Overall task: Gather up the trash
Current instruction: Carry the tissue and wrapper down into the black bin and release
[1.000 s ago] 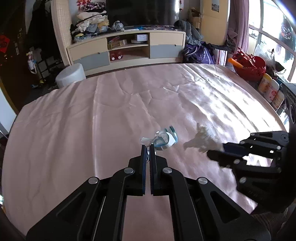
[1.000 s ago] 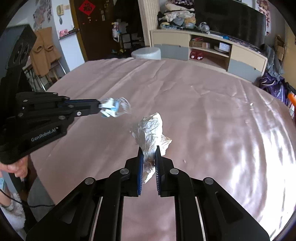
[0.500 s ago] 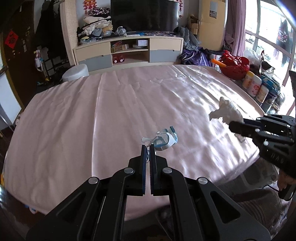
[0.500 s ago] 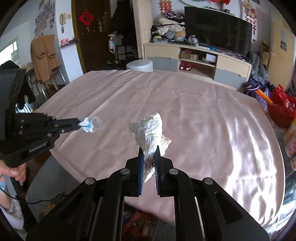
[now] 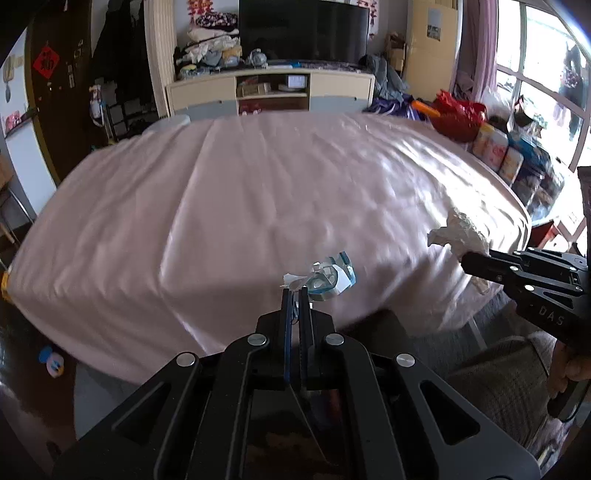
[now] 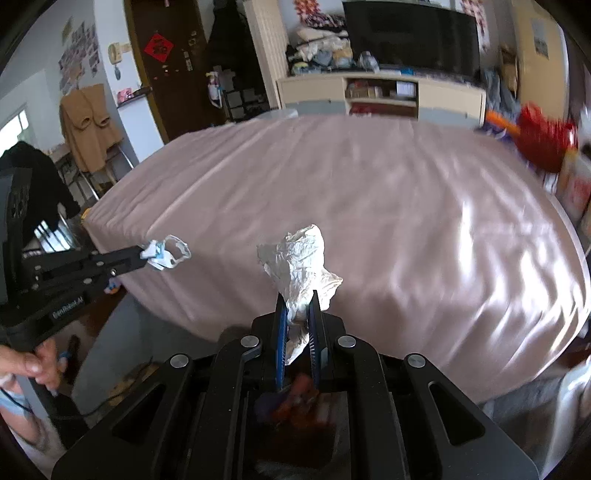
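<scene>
Left tool (image 5: 294,295) pinches a seemingly plastic wrapper (image 5: 327,277); right tool (image 6: 298,301) clamps crumpled paper (image 6: 299,266).

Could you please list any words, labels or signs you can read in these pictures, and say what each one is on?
"GenRobot.AI": side of the left gripper, right wrist view.
"DAS": body of the right gripper, left wrist view; possibly part of a longer word.
Red diamond sign on the dark door: one character, too blurred to read.
Poster on the yellow cabinet: too small to read.
</scene>
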{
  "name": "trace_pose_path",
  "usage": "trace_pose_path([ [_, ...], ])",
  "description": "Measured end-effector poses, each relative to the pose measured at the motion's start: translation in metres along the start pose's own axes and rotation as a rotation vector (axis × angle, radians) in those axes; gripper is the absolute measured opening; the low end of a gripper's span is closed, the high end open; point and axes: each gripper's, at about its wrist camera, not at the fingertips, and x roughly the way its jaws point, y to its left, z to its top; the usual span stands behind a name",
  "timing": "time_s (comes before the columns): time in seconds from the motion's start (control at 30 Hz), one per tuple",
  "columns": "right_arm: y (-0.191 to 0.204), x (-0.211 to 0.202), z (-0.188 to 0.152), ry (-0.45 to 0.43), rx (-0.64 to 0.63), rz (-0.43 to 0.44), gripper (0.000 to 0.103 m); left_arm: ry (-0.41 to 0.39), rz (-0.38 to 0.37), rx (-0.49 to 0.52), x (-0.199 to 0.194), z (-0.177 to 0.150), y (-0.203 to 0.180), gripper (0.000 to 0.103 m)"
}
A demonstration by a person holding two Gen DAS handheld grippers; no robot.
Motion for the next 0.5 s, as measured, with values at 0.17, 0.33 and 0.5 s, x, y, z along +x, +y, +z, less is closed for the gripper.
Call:
trace_pose_path([
  [0.17,-0.005,0.019,-0.034,0.071,0.067,0.030,0.012,0.071,-0.010,-0.033,0.018,-0.039,-0.006,0.003],
  [0.33,-0.011,0.043,-0.066,0.157,0.112,0.006,0.012,0.169,-0.024,-0.075,0.047,-0.072,-0.010,0.003],
  [0.5,-0.013,0.062,-0.093,0.235,0.156,0.010,0.012,0.243,-0.048,-0.067,0.072,-0.093,-0.021,0.003],
])
